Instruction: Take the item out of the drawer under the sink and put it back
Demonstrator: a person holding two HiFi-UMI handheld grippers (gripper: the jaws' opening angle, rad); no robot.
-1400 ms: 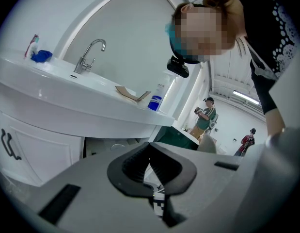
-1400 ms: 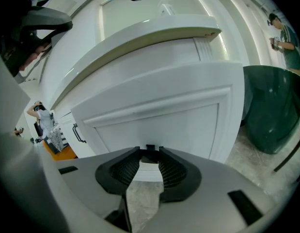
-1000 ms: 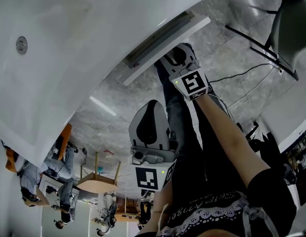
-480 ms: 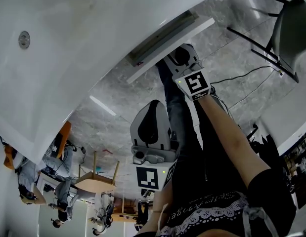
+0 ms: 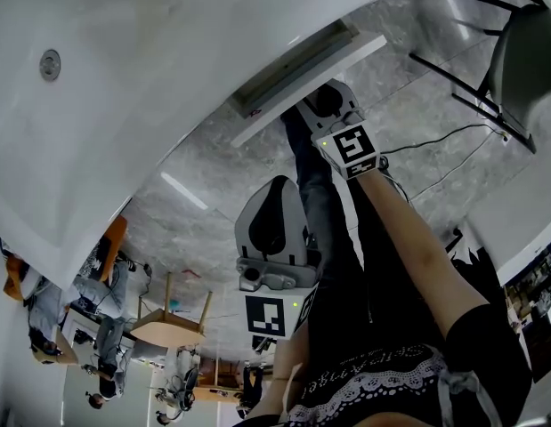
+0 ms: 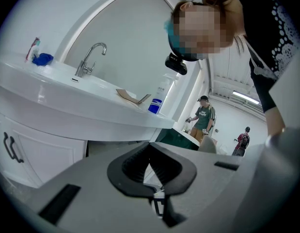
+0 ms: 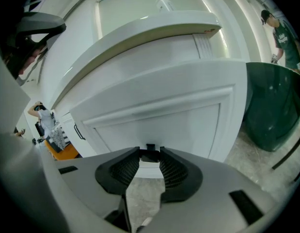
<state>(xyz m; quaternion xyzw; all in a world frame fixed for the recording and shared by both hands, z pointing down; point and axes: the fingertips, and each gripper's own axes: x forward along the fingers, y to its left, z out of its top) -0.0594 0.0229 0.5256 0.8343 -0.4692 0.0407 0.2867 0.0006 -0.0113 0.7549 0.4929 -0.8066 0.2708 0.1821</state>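
**Stage shown: opening the drawer, early in the task.** The right gripper (image 7: 150, 154) sits at lower centre of its own view. Its jaws stand fairly wide and are closed on the small dark handle (image 7: 150, 147) of the white drawer (image 7: 154, 110). The drawer front fills the middle of that frame, beneath the curved edge of the sink (image 7: 140, 28).

In the head view the same drawer front runs as a white bar across upper centre. A narrow grey strip shows between it and the cabinet, which suggests the drawer stands out only a little.

The left gripper (image 6: 150, 147), at lower centre of its own view, has its jaw tips together with nothing between them. It is held apart from the cabinet and looks toward the tap (image 6: 89, 57) at upper left.

The item to be taken out appears in no view. It is presumably inside the drawer, hidden.

- **Done:** the handle is gripped and the drawer is apparently cracked open.
- **Left:**
  - draw the drawer fully out;
  - lift the item;
  - set it back;
  - push the drawer closed.
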